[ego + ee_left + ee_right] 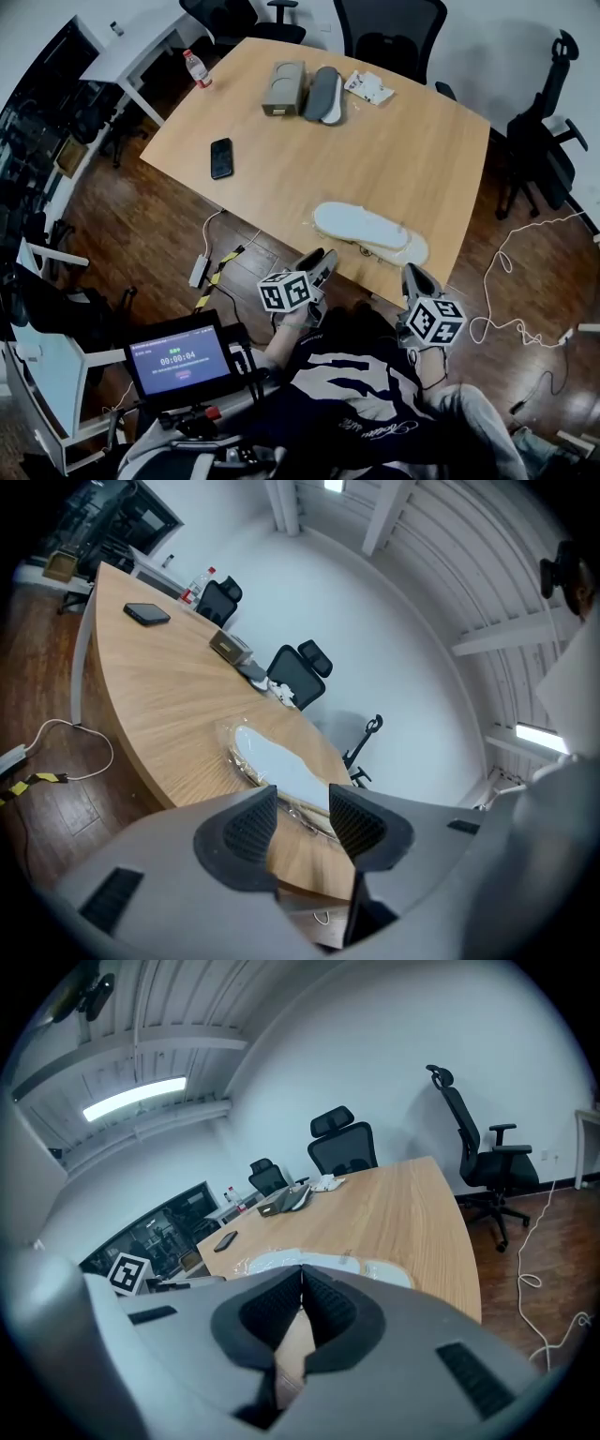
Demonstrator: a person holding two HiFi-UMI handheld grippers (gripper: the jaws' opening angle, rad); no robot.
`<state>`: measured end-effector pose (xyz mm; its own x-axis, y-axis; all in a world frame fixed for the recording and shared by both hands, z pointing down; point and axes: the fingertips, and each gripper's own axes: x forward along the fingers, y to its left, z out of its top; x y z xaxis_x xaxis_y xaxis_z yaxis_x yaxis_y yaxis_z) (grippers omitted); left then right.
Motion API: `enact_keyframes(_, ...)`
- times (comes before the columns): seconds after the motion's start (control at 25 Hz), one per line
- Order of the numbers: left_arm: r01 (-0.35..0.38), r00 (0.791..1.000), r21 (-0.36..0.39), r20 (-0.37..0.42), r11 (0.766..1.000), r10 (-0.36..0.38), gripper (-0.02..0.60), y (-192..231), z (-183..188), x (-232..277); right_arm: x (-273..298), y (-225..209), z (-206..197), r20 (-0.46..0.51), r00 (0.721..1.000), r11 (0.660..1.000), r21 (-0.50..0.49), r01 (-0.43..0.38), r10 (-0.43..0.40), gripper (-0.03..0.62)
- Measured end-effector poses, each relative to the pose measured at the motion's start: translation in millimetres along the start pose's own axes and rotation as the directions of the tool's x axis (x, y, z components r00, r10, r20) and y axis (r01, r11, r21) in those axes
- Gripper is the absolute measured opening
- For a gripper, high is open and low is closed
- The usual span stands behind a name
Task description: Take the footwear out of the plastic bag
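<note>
A pair of white flat slippers in a clear plastic bag (pixel 370 234) lies at the near edge of the wooden table (pixel 394 150). My left gripper (pixel 317 265) hovers just short of that edge, left of the bag, open with nothing between its jaws. In the left gripper view the bag (pixel 277 761) lies on the table beyond the left gripper (pixel 302 819). My right gripper (pixel 415 278) hangs off the table edge near the bag's right end, shut and empty. In the right gripper view the bag (pixel 272 1261) shows just over the closed right gripper (pixel 302 1297).
At the table's far side lie a grey box (pixel 283 87), a pair of grey slippers (pixel 324 94) and a white packet (pixel 368 86). A black phone (pixel 221 157) lies at the left. Office chairs (pixel 539 141) ring the table; cables (pixel 511 281) trail over the floor.
</note>
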<state>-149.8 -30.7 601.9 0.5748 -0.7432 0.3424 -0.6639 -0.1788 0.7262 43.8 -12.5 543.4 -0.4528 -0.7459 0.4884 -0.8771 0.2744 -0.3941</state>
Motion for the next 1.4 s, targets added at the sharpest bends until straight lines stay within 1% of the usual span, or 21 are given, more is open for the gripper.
enact_keyframes(0.12,-0.021,0.999,-0.026,-0.028,0.999,0.021,0.198,9,-3,8,26,-16,-3,-0.06,0.998,0.999,-0.033,0.015,-0.017,-0.012)
enact_keyframes(0.2,-0.04,0.999,-0.037,-0.033,0.999,0.039,0.216,16,-2,13,47,-29,-8,-0.11,0.993,0.998,-0.058,0.033,-0.039,-0.012)
enact_keyframes(0.36,-0.066,0.998,-0.056,-0.02,0.996,0.065,0.218,22,7,19,82,-54,-25,-0.208,0.973,0.991,-0.11,0.079,-0.101,-0.005)
enact_keyframes(0.48,-0.093,0.996,-0.073,-0.024,0.993,0.091,0.218,29,9,22,96,-72,-34,-0.255,0.956,0.984,-0.133,0.116,-0.147,-0.005)
enact_keyframes(0.64,-0.108,0.994,-0.089,-0.02,0.99,0.106,0.218,32,12,26,100,-82,-36,-0.268,0.956,0.99,-0.1,0.098,-0.121,-0.005)
enact_keyframes(0.76,-0.121,0.992,-0.09,-0.033,0.989,0.118,0.218,34,14,29,100,-92,-38,-0.26,0.962,0.997,-0.017,0.082,-0.083,-0.005)
enact_keyframes(0.84,-0.132,0.991,-0.094,-0.047,0.987,0.128,0.219,36,12,32,99,-95,-40,-0.247,0.968,0.998,0.044,0.048,-0.035,-0.005)
enact_keyframes(0.88,-0.134,0.99,-0.104,-0.047,0.985,0.13,0.218,37,11,33,99,-95,-39,-0.247,0.969,0.998,0.05,0.033,-0.02,-0.005)
enact_keyframes(0.96,-0.116,0.993,-0.155,-0.033,0.981,0.112,0.218,37,12,33,99,-95,-38,-0.252,0.968,0.999,0.026,0.023,-0.016,-0.005)
enact_keyframes(1.04,-0.072,0.997,-0.226,-0.015,0.971,0.071,0.219,32,12,27,100,-95,-38,-0.253,0.967,1.0,0.006,0.026,-0.024,-0.005)
enact_keyframes(1.12,-0.042,0.999,-0.268,0.003,0.962,0.045,0.218,27,9,16,100,-97,-38,-0.256,0.966,1.0,0.006,0.027,-0.024,-0.005)
enact_keyframes(1.16,-0.042,0.999,-0.271,0.014,0.962,0.048,0.218,26,7,10,100,-97,-37,-0.26,0.965,1.0,0.012,0.026,-0.022,-0.005)
enact_keyframes(1.24,-0.064,0.997,-0.255,0.033,0.965,0.075,0.218,31,5,4,101,-100,-36,-0.265,0.964,0.999,0.024,0.026,-0.018,-0.005)
enact_keyframes(1.4,-0.109,0.993,-0.2,0.022,0.974,0.116,0.219,46,12,9,101,-99,-37,-0.273,0.962,0.999,0.035,0.02,-0.01,-0.005)
